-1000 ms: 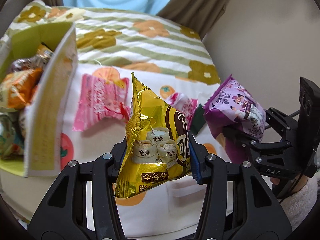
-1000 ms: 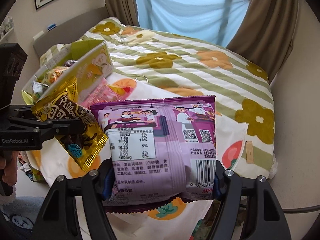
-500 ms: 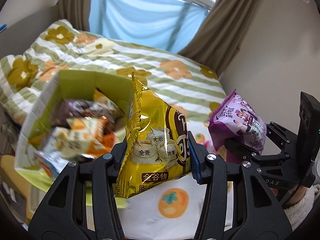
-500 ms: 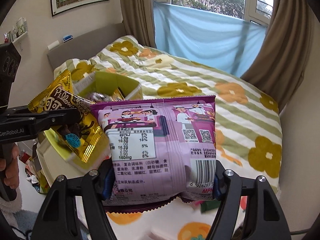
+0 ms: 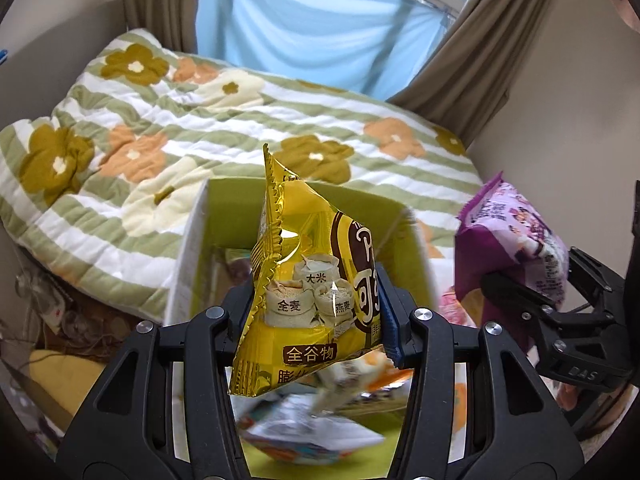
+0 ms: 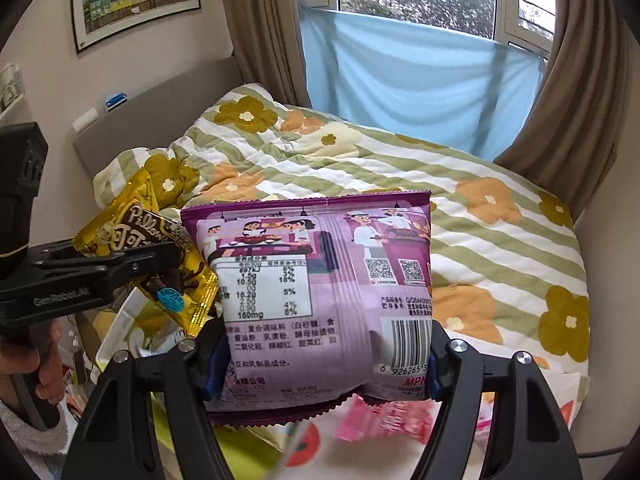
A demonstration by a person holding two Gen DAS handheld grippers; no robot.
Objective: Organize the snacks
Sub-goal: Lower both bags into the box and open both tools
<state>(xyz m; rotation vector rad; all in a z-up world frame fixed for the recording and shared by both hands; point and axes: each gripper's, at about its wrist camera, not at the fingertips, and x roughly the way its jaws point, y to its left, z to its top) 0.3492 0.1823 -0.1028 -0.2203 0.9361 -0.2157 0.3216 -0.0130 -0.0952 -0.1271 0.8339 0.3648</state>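
My left gripper (image 5: 316,320) is shut on a yellow snack bag (image 5: 308,280) and holds it upright over an open green-lined box (image 5: 224,204) that has several snack packs (image 5: 312,432) inside. My right gripper (image 6: 320,364) is shut on a purple snack bag (image 6: 320,288) and holds it in the air to the right of the box. In the left wrist view the purple bag (image 5: 516,240) and the right gripper (image 5: 532,300) are at the right edge. In the right wrist view the yellow bag (image 6: 160,252) and the left gripper (image 6: 132,260) are at the left.
The box stands at the near edge of a bed with a green-striped flowered quilt (image 5: 160,128). A pink snack pack (image 6: 384,416) lies on a white cloth with orange fruit prints (image 6: 304,444) below the purple bag. Curtains (image 6: 576,112) and a wall close the right side.
Both grippers have risen and tilted up with their bags. The left gripper has moved left, from over the white cloth to over the open box.
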